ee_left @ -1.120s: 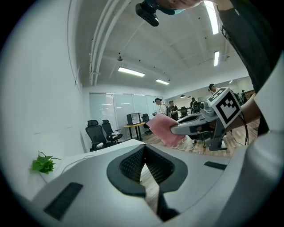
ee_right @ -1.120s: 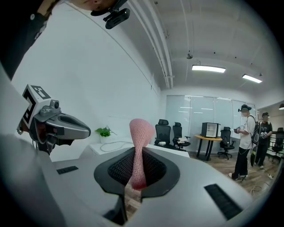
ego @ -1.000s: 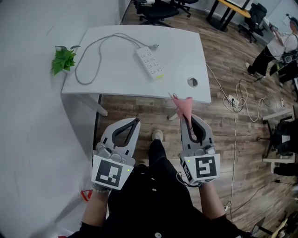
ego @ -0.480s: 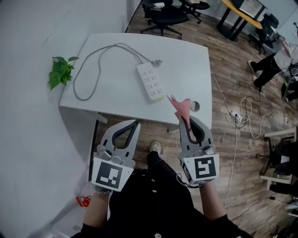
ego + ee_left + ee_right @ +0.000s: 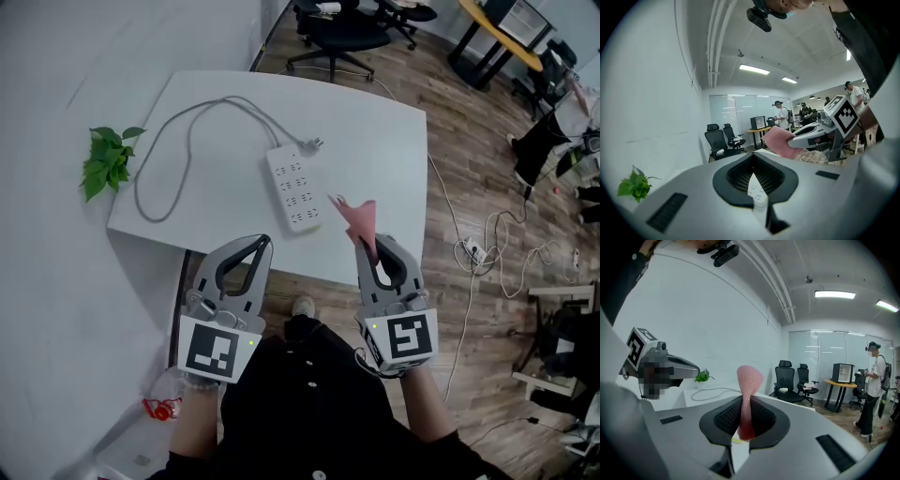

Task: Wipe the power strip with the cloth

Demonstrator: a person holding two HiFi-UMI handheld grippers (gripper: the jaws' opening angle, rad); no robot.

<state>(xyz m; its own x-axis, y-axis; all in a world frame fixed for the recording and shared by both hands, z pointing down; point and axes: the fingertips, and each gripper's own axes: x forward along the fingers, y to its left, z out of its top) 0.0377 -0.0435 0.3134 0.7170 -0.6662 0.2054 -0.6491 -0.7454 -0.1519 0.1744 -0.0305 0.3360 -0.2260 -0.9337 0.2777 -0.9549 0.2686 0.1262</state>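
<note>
The white power strip [image 5: 295, 191] lies near the middle of the white table [image 5: 375, 131], its grey cable [image 5: 178, 131] looping off to the left. My right gripper [image 5: 374, 243] is shut on a pink cloth [image 5: 357, 217], which sticks up from its jaws [image 5: 749, 378]. It hovers at the table's front edge, just right of the strip. My left gripper [image 5: 260, 243] is shut with nothing in it, at the front edge just below the strip. Part of the strip [image 5: 756, 189] shows through its jaw opening, and the cloth [image 5: 781, 141] shows beyond.
A small green plant [image 5: 105, 161] stands off the table's left side by the white wall. Black office chairs [image 5: 339, 30] are behind the table. Cables [image 5: 487, 246] lie on the wooden floor to the right, where people and desks are.
The table and strip have come closer and lower in view. Both grippers now reach the table's front edge, the cloth still held in the right one.
</note>
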